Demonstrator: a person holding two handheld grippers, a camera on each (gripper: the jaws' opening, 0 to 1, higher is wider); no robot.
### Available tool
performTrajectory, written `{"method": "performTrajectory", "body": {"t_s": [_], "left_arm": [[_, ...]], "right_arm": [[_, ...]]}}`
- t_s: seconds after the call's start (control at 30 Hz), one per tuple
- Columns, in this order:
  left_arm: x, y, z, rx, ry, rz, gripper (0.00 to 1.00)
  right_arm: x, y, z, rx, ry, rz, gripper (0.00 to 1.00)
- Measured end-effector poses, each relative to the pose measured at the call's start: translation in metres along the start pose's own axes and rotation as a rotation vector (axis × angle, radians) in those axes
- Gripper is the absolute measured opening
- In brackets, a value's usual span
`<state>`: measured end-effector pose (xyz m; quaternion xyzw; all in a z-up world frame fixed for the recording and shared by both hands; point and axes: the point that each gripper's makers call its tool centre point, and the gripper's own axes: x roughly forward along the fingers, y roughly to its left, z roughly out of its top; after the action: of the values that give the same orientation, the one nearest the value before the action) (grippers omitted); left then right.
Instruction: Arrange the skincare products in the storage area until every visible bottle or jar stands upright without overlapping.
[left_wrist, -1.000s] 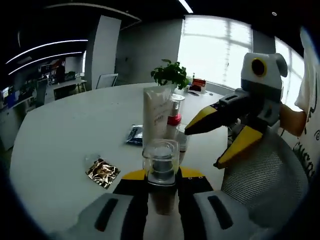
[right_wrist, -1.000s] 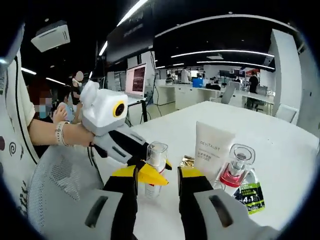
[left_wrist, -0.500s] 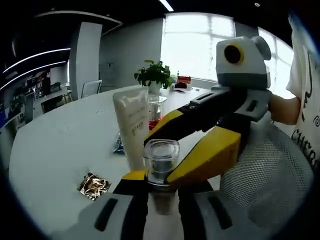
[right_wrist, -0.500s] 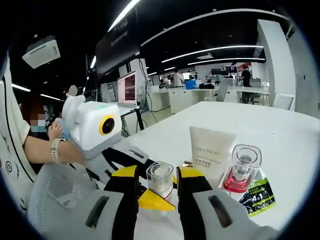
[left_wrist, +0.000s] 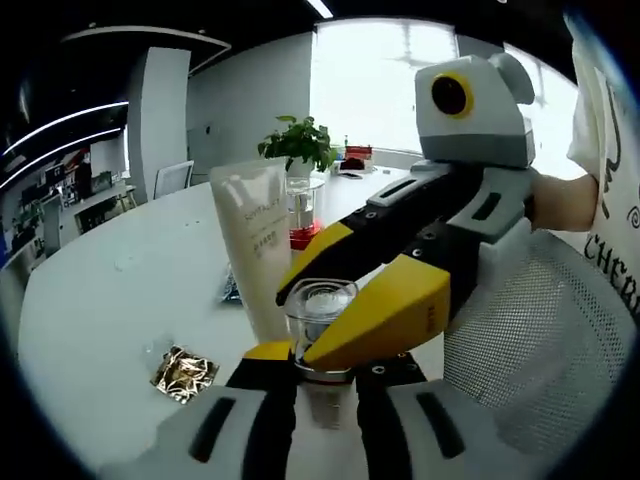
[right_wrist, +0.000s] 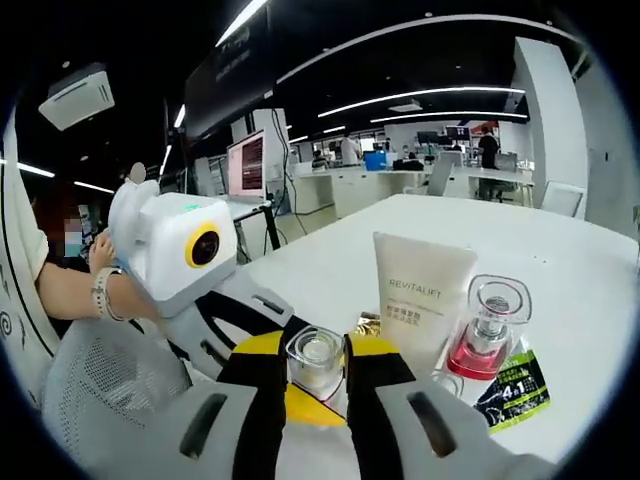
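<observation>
1. Nearest, the left gripper (left_wrist: 322, 362) pinches the base of a small clear-capped bottle (left_wrist: 321, 315), held upright.
2. The right gripper (right_wrist: 316, 360) has its yellow fingers (left_wrist: 375, 312) closing round that bottle's cap; contact looks likely but cannot be confirmed.
3. Just behind, a white tube (right_wrist: 418, 298) stands upright on the white bench (left_wrist: 120, 280), beside an upright red-based bottle (right_wrist: 486, 335).
4. A green sachet (right_wrist: 515, 388) and gold foil sachet (left_wrist: 185, 372) lie flat.
5. Judged: two items stand; the held bottle is unplaced.
</observation>
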<state>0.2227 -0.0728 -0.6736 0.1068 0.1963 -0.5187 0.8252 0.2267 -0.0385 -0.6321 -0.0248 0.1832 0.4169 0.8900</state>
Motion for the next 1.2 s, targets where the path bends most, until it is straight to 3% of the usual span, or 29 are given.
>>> {"method": "performTrajectory", "body": {"t_s": [0.5,0.67,1.2], "left_arm": [[0.006,0.005,-0.010,0.036,0.012,0.020,0.18],[0.008,0.005,-0.031,0.054,0.107,0.013,0.20],[0.006,0.010,-0.040,0.057,0.135,0.020,0.17]], "right_arm": [[0.005,-0.001,-0.009,-0.092,-0.012,-0.041,0.21],[0.005,-0.003,-0.010,-0.108,-0.007,-0.053,0.21],[0.008,-0.006,-0.016,-0.118,0.020,-0.065,0.22]]}}
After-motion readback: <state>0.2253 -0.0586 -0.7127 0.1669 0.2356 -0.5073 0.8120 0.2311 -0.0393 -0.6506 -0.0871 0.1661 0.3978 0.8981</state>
